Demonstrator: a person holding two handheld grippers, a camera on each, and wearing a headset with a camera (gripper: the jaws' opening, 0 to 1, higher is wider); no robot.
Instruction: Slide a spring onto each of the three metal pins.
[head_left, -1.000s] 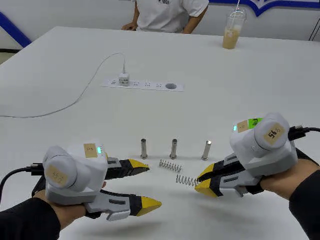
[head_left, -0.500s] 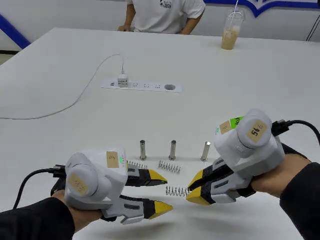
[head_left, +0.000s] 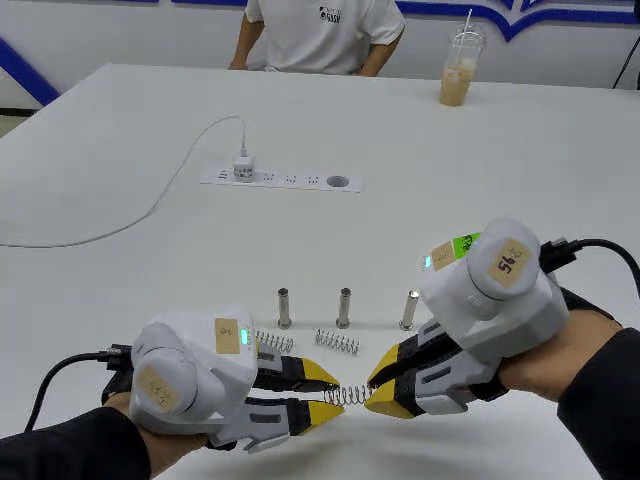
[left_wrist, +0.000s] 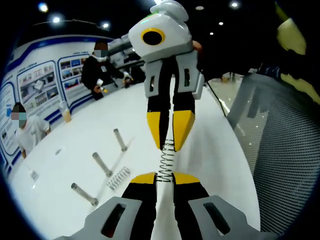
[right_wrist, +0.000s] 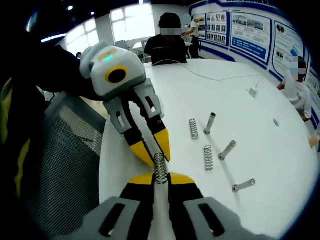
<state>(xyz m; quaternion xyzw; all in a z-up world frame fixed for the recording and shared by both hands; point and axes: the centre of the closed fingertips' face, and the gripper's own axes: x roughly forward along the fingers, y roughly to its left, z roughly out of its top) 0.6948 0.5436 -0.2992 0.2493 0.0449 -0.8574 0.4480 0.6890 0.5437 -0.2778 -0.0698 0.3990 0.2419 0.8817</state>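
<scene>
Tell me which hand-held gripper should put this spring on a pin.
Right, probably. The right hand-held gripper is shut on the spring, and the nearest pin stands just beyond it. The left hand-held gripper brackets the other end; its grip is unclear.

3 pins (head_left: 344, 307) and 2 loose springs (head_left: 337, 342) block ahead; table (head_left: 480, 160) beyond open.

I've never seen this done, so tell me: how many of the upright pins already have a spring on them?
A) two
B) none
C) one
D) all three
B: the three metal pins stand bare. Two loose springs lie on the table in front of them. The third spring is held between the left hand-held gripper and the right hand-held gripper.
</scene>
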